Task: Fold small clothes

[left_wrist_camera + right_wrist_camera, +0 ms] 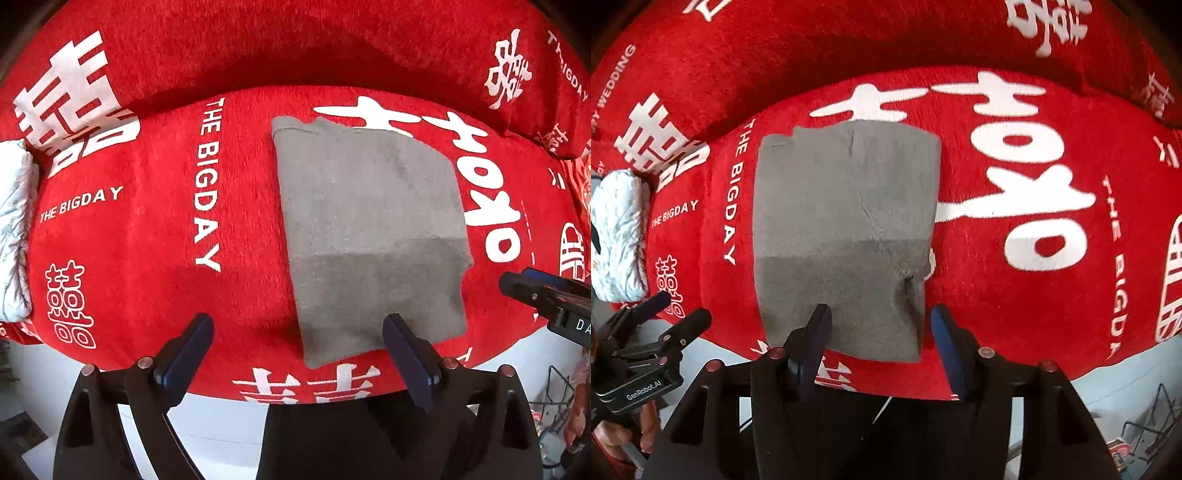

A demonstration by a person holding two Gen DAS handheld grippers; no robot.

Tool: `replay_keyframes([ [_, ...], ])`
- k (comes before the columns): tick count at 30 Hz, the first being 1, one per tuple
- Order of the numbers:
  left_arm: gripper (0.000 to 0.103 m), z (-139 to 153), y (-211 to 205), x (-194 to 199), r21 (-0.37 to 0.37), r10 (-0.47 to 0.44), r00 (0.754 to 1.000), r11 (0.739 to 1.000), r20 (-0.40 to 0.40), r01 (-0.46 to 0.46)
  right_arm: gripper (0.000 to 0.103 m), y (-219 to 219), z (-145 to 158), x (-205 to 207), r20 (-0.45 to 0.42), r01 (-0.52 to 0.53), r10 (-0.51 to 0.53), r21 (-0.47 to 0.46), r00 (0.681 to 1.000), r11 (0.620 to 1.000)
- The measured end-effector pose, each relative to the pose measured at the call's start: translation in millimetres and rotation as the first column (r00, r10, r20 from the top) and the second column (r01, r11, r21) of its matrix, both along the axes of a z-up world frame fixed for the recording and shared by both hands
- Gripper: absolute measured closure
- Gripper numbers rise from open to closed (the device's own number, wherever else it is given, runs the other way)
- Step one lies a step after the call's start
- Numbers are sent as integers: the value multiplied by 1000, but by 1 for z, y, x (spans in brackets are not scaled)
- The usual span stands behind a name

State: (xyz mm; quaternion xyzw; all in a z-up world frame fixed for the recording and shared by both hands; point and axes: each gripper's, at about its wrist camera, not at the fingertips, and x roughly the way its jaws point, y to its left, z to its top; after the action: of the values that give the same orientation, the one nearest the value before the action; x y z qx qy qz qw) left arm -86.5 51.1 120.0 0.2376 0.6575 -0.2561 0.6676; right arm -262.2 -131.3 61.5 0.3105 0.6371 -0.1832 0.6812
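A grey garment (pixel 373 236) lies folded flat into a rough rectangle on the red sofa seat (pixel 147 229); it also shows in the right wrist view (pixel 846 229). My left gripper (pixel 297 347) is open and empty, hovering over the garment's near left corner. My right gripper (pixel 881 338) is open and empty, its jaws spread over the garment's near edge. The right gripper shows at the right edge of the left wrist view (pixel 546 295). The left gripper shows at the left of the right wrist view (pixel 665 314), open.
The red sofa cover with white print has a back cushion (pixel 295 44) behind the seat. A white patterned folded cloth (pixel 14 229) lies at the seat's left end, also in the right wrist view (pixel 620 236). Pale floor (pixel 1126 376) lies below the seat's front edge.
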Motion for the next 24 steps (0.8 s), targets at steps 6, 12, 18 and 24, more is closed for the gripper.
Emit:
replay_keyframes([
  [6,0,10,-1,-3,14,4,1000,1000,24,-5,21,4,19,4,3,-2,3,-46,1000,999],
  [12,0,21,-4,-4,5,-4,998,1000,56,3,13,8,34,11,-1,-15,15,-104,1000,994],
  [18,0,33,-6,-2,-22,9,996,1000,83,-7,12,8,48,10,18,16,-13,-179,1000,984],
  [24,0,45,-6,0,-28,16,992,1000,125,-12,12,5,56,8,17,45,-43,-199,999,979],
])
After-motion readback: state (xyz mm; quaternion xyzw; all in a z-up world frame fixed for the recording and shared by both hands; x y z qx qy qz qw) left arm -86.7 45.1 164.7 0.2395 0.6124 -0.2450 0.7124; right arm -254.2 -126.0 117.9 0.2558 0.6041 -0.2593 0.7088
